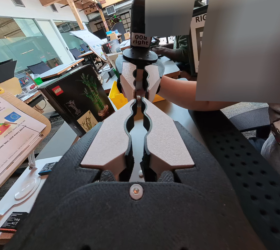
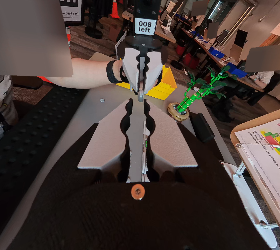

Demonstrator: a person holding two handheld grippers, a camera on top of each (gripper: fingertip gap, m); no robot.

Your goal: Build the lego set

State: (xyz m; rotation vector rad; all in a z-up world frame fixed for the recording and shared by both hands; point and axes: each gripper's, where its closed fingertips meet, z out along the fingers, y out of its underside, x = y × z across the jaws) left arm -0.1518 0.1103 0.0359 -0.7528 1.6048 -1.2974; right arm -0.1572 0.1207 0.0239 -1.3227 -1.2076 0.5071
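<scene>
My left gripper (image 1: 138, 100) is shut on a small grey Lego piece (image 1: 138, 103), held in the air above the grey table (image 2: 98, 115). In the right wrist view the left gripper (image 2: 141, 90) faces me, and the grey piece (image 2: 140, 96) hangs out of its tips. My right gripper (image 2: 137, 100) points tip to tip at it, with its fingers a little apart on either side of the piece and not touching it. It also shows in the left wrist view (image 1: 140, 93). The green bamboo Lego model (image 2: 197, 91) stands in its tan pot (image 2: 178, 111) on the right.
A yellow bin (image 2: 163, 88) stands behind the grippers. A black Lego box (image 1: 75, 98) stands at the left. Instruction sheets on stands (image 1: 16, 136) (image 2: 265, 151) flank the table. A loose small grey part (image 2: 102, 100) and a black block (image 2: 203, 127) lie on the table. Left and right tips are no more than a few centimetres apart.
</scene>
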